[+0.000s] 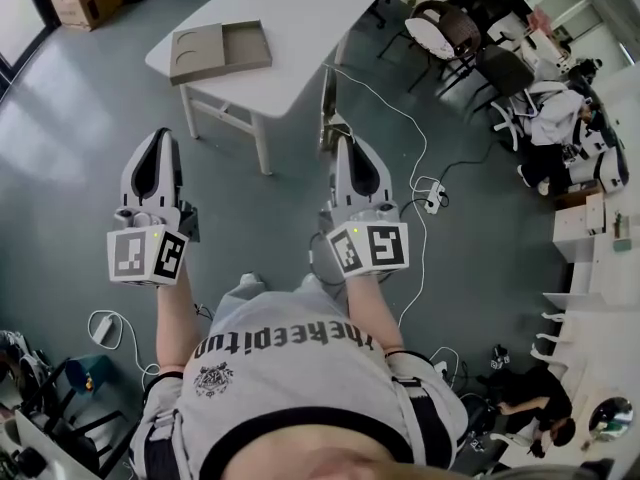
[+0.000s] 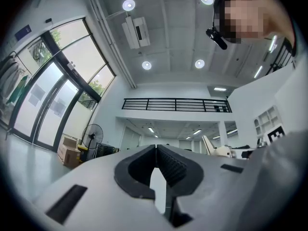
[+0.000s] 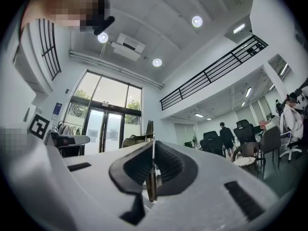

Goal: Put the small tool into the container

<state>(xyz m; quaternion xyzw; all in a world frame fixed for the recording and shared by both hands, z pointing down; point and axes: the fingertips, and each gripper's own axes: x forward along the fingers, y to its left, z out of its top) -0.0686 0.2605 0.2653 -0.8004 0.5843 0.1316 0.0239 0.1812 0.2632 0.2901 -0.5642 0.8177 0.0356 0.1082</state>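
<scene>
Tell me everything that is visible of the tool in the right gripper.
The tool is thin and flat, seen edge-on, and looks like dull brownish metal. It stands on edge between the shut jaws of the right gripper, whose ribbed black pads press on both its faces. One end sticks out past the jaw tips; the other reaches back toward the gripper's body. Its outline cannot be told.

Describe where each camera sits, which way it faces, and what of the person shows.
Head view: head-mounted, facing steeply down at left gripper, right gripper, forearms, shirt, table.
Left gripper view: on that gripper, tilted upward along shut jaws; head top right.
Right gripper view: likewise, jaws clamping small tool; head top left.
Gripper views share the balcony railing.
</scene>
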